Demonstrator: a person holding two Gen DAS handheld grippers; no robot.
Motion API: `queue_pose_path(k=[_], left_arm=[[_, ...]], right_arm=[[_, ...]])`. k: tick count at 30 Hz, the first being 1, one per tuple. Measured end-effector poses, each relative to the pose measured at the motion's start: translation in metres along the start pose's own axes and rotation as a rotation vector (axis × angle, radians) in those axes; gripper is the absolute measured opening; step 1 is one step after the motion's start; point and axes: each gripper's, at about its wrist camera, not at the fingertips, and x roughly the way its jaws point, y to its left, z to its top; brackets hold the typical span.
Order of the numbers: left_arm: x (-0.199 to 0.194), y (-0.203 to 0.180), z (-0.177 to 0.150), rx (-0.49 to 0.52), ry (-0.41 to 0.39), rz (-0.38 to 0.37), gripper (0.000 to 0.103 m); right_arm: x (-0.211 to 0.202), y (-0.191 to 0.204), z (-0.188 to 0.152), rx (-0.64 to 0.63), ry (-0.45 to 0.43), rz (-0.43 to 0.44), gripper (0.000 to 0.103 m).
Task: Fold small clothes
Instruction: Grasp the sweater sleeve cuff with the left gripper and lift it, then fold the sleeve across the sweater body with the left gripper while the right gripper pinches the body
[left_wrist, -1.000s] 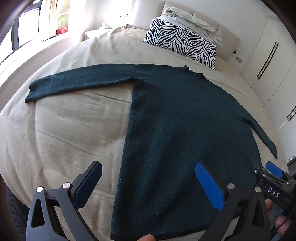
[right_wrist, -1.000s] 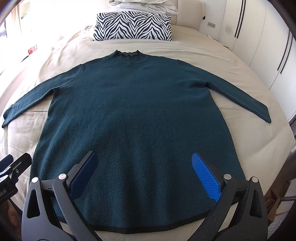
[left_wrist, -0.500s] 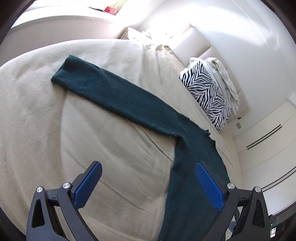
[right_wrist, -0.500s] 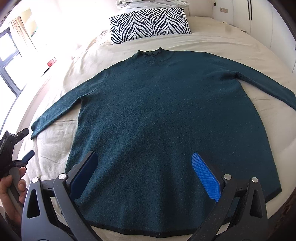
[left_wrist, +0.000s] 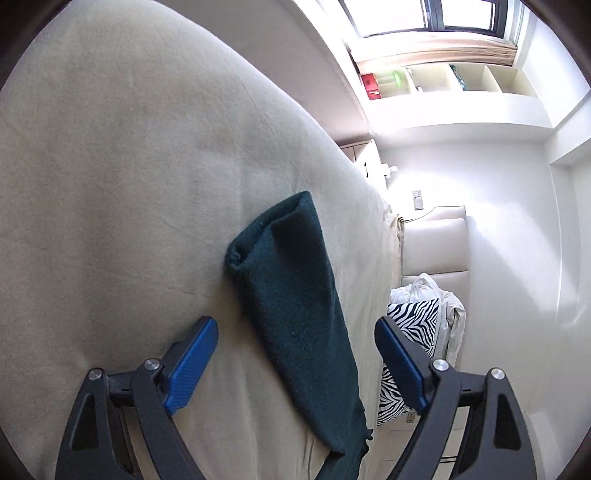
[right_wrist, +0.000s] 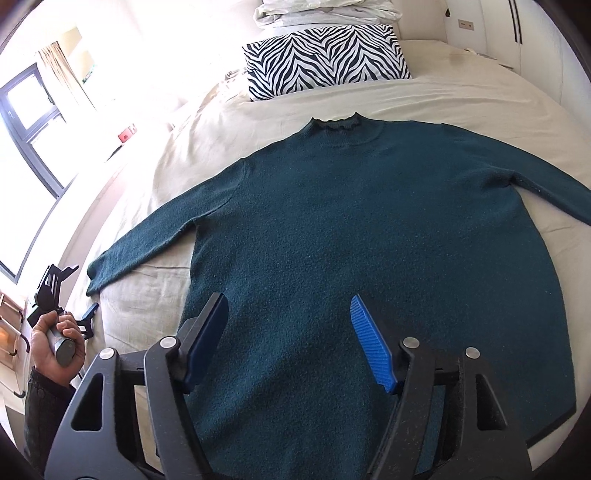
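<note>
A dark teal long-sleeved sweater (right_wrist: 369, 240) lies flat on the beige bed, collar toward the headboard, both sleeves spread out. My right gripper (right_wrist: 290, 332) is open and empty, hovering over the lower left part of the sweater body. My left gripper (left_wrist: 295, 350) is open and empty, its jaws either side of the left sleeve (left_wrist: 291, 295), a little short of the cuff (left_wrist: 273, 225). In the right wrist view the left gripper (right_wrist: 70, 299) is held in a hand beside the left sleeve end (right_wrist: 110, 266).
A zebra-striped pillow (right_wrist: 325, 59) and crumpled white bedding (right_wrist: 325, 11) lie at the head of the bed. The beige sheet (left_wrist: 110, 184) spreads around the sweater. A window (right_wrist: 29, 129) is to the left, white wardrobes (right_wrist: 517, 29) to the right.
My left gripper swung left along the sleeve to its cuff end and rolled sideways. My right gripper shifted left over the sweater's lower body. Both stayed open.
</note>
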Motion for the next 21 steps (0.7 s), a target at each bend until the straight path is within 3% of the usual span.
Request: queue_pose_path(k=[4,5,6,7,9,11,15,18,21], left_arm=[[0.02,-0.01,0.008,-0.018,-0.031,-0.006,0.087],[0.027,-0.012,0.008,-0.02,-0.034,-0.008,0.078],[0.035,-0.012,0.011,-0.024,-0.023,-0.015,0.058],[0.044,-0.011,0.013,-0.042,0.004,-0.016,0.047],[0.055,-0.009,0.018,-0.074,0.027,-0.009,0.013],[0.057,-0.023,0.018,-0.025,0.008,-0.002,0.007],[0.063,-0.098,-0.019,0.233,0.036,-0.042,0.007],[0.082,-0.171,-0.092,0.495,0.136,-0.092,0.007],[0.107,-0.235,-0.197,0.793,0.242,-0.128,0.008]], right_arm=[[0.01,0.008,0.007,-0.003,-0.007,0.027,0.068],[0.014,0.008,0.008,-0.001,-0.007,0.034,0.068],[0.017,0.008,0.009,0.004,-0.003,0.038,0.068],[0.02,0.006,0.01,0.011,0.0,0.041,0.068],[0.023,0.0,0.011,0.027,0.002,0.048,0.068],[0.023,-0.01,0.012,0.041,-0.005,0.043,0.068],[0.022,-0.042,0.015,0.097,-0.019,0.034,0.068],[0.02,-0.074,0.018,0.153,-0.033,0.032,0.068],[0.013,-0.107,0.023,0.217,-0.057,0.025,0.068]])
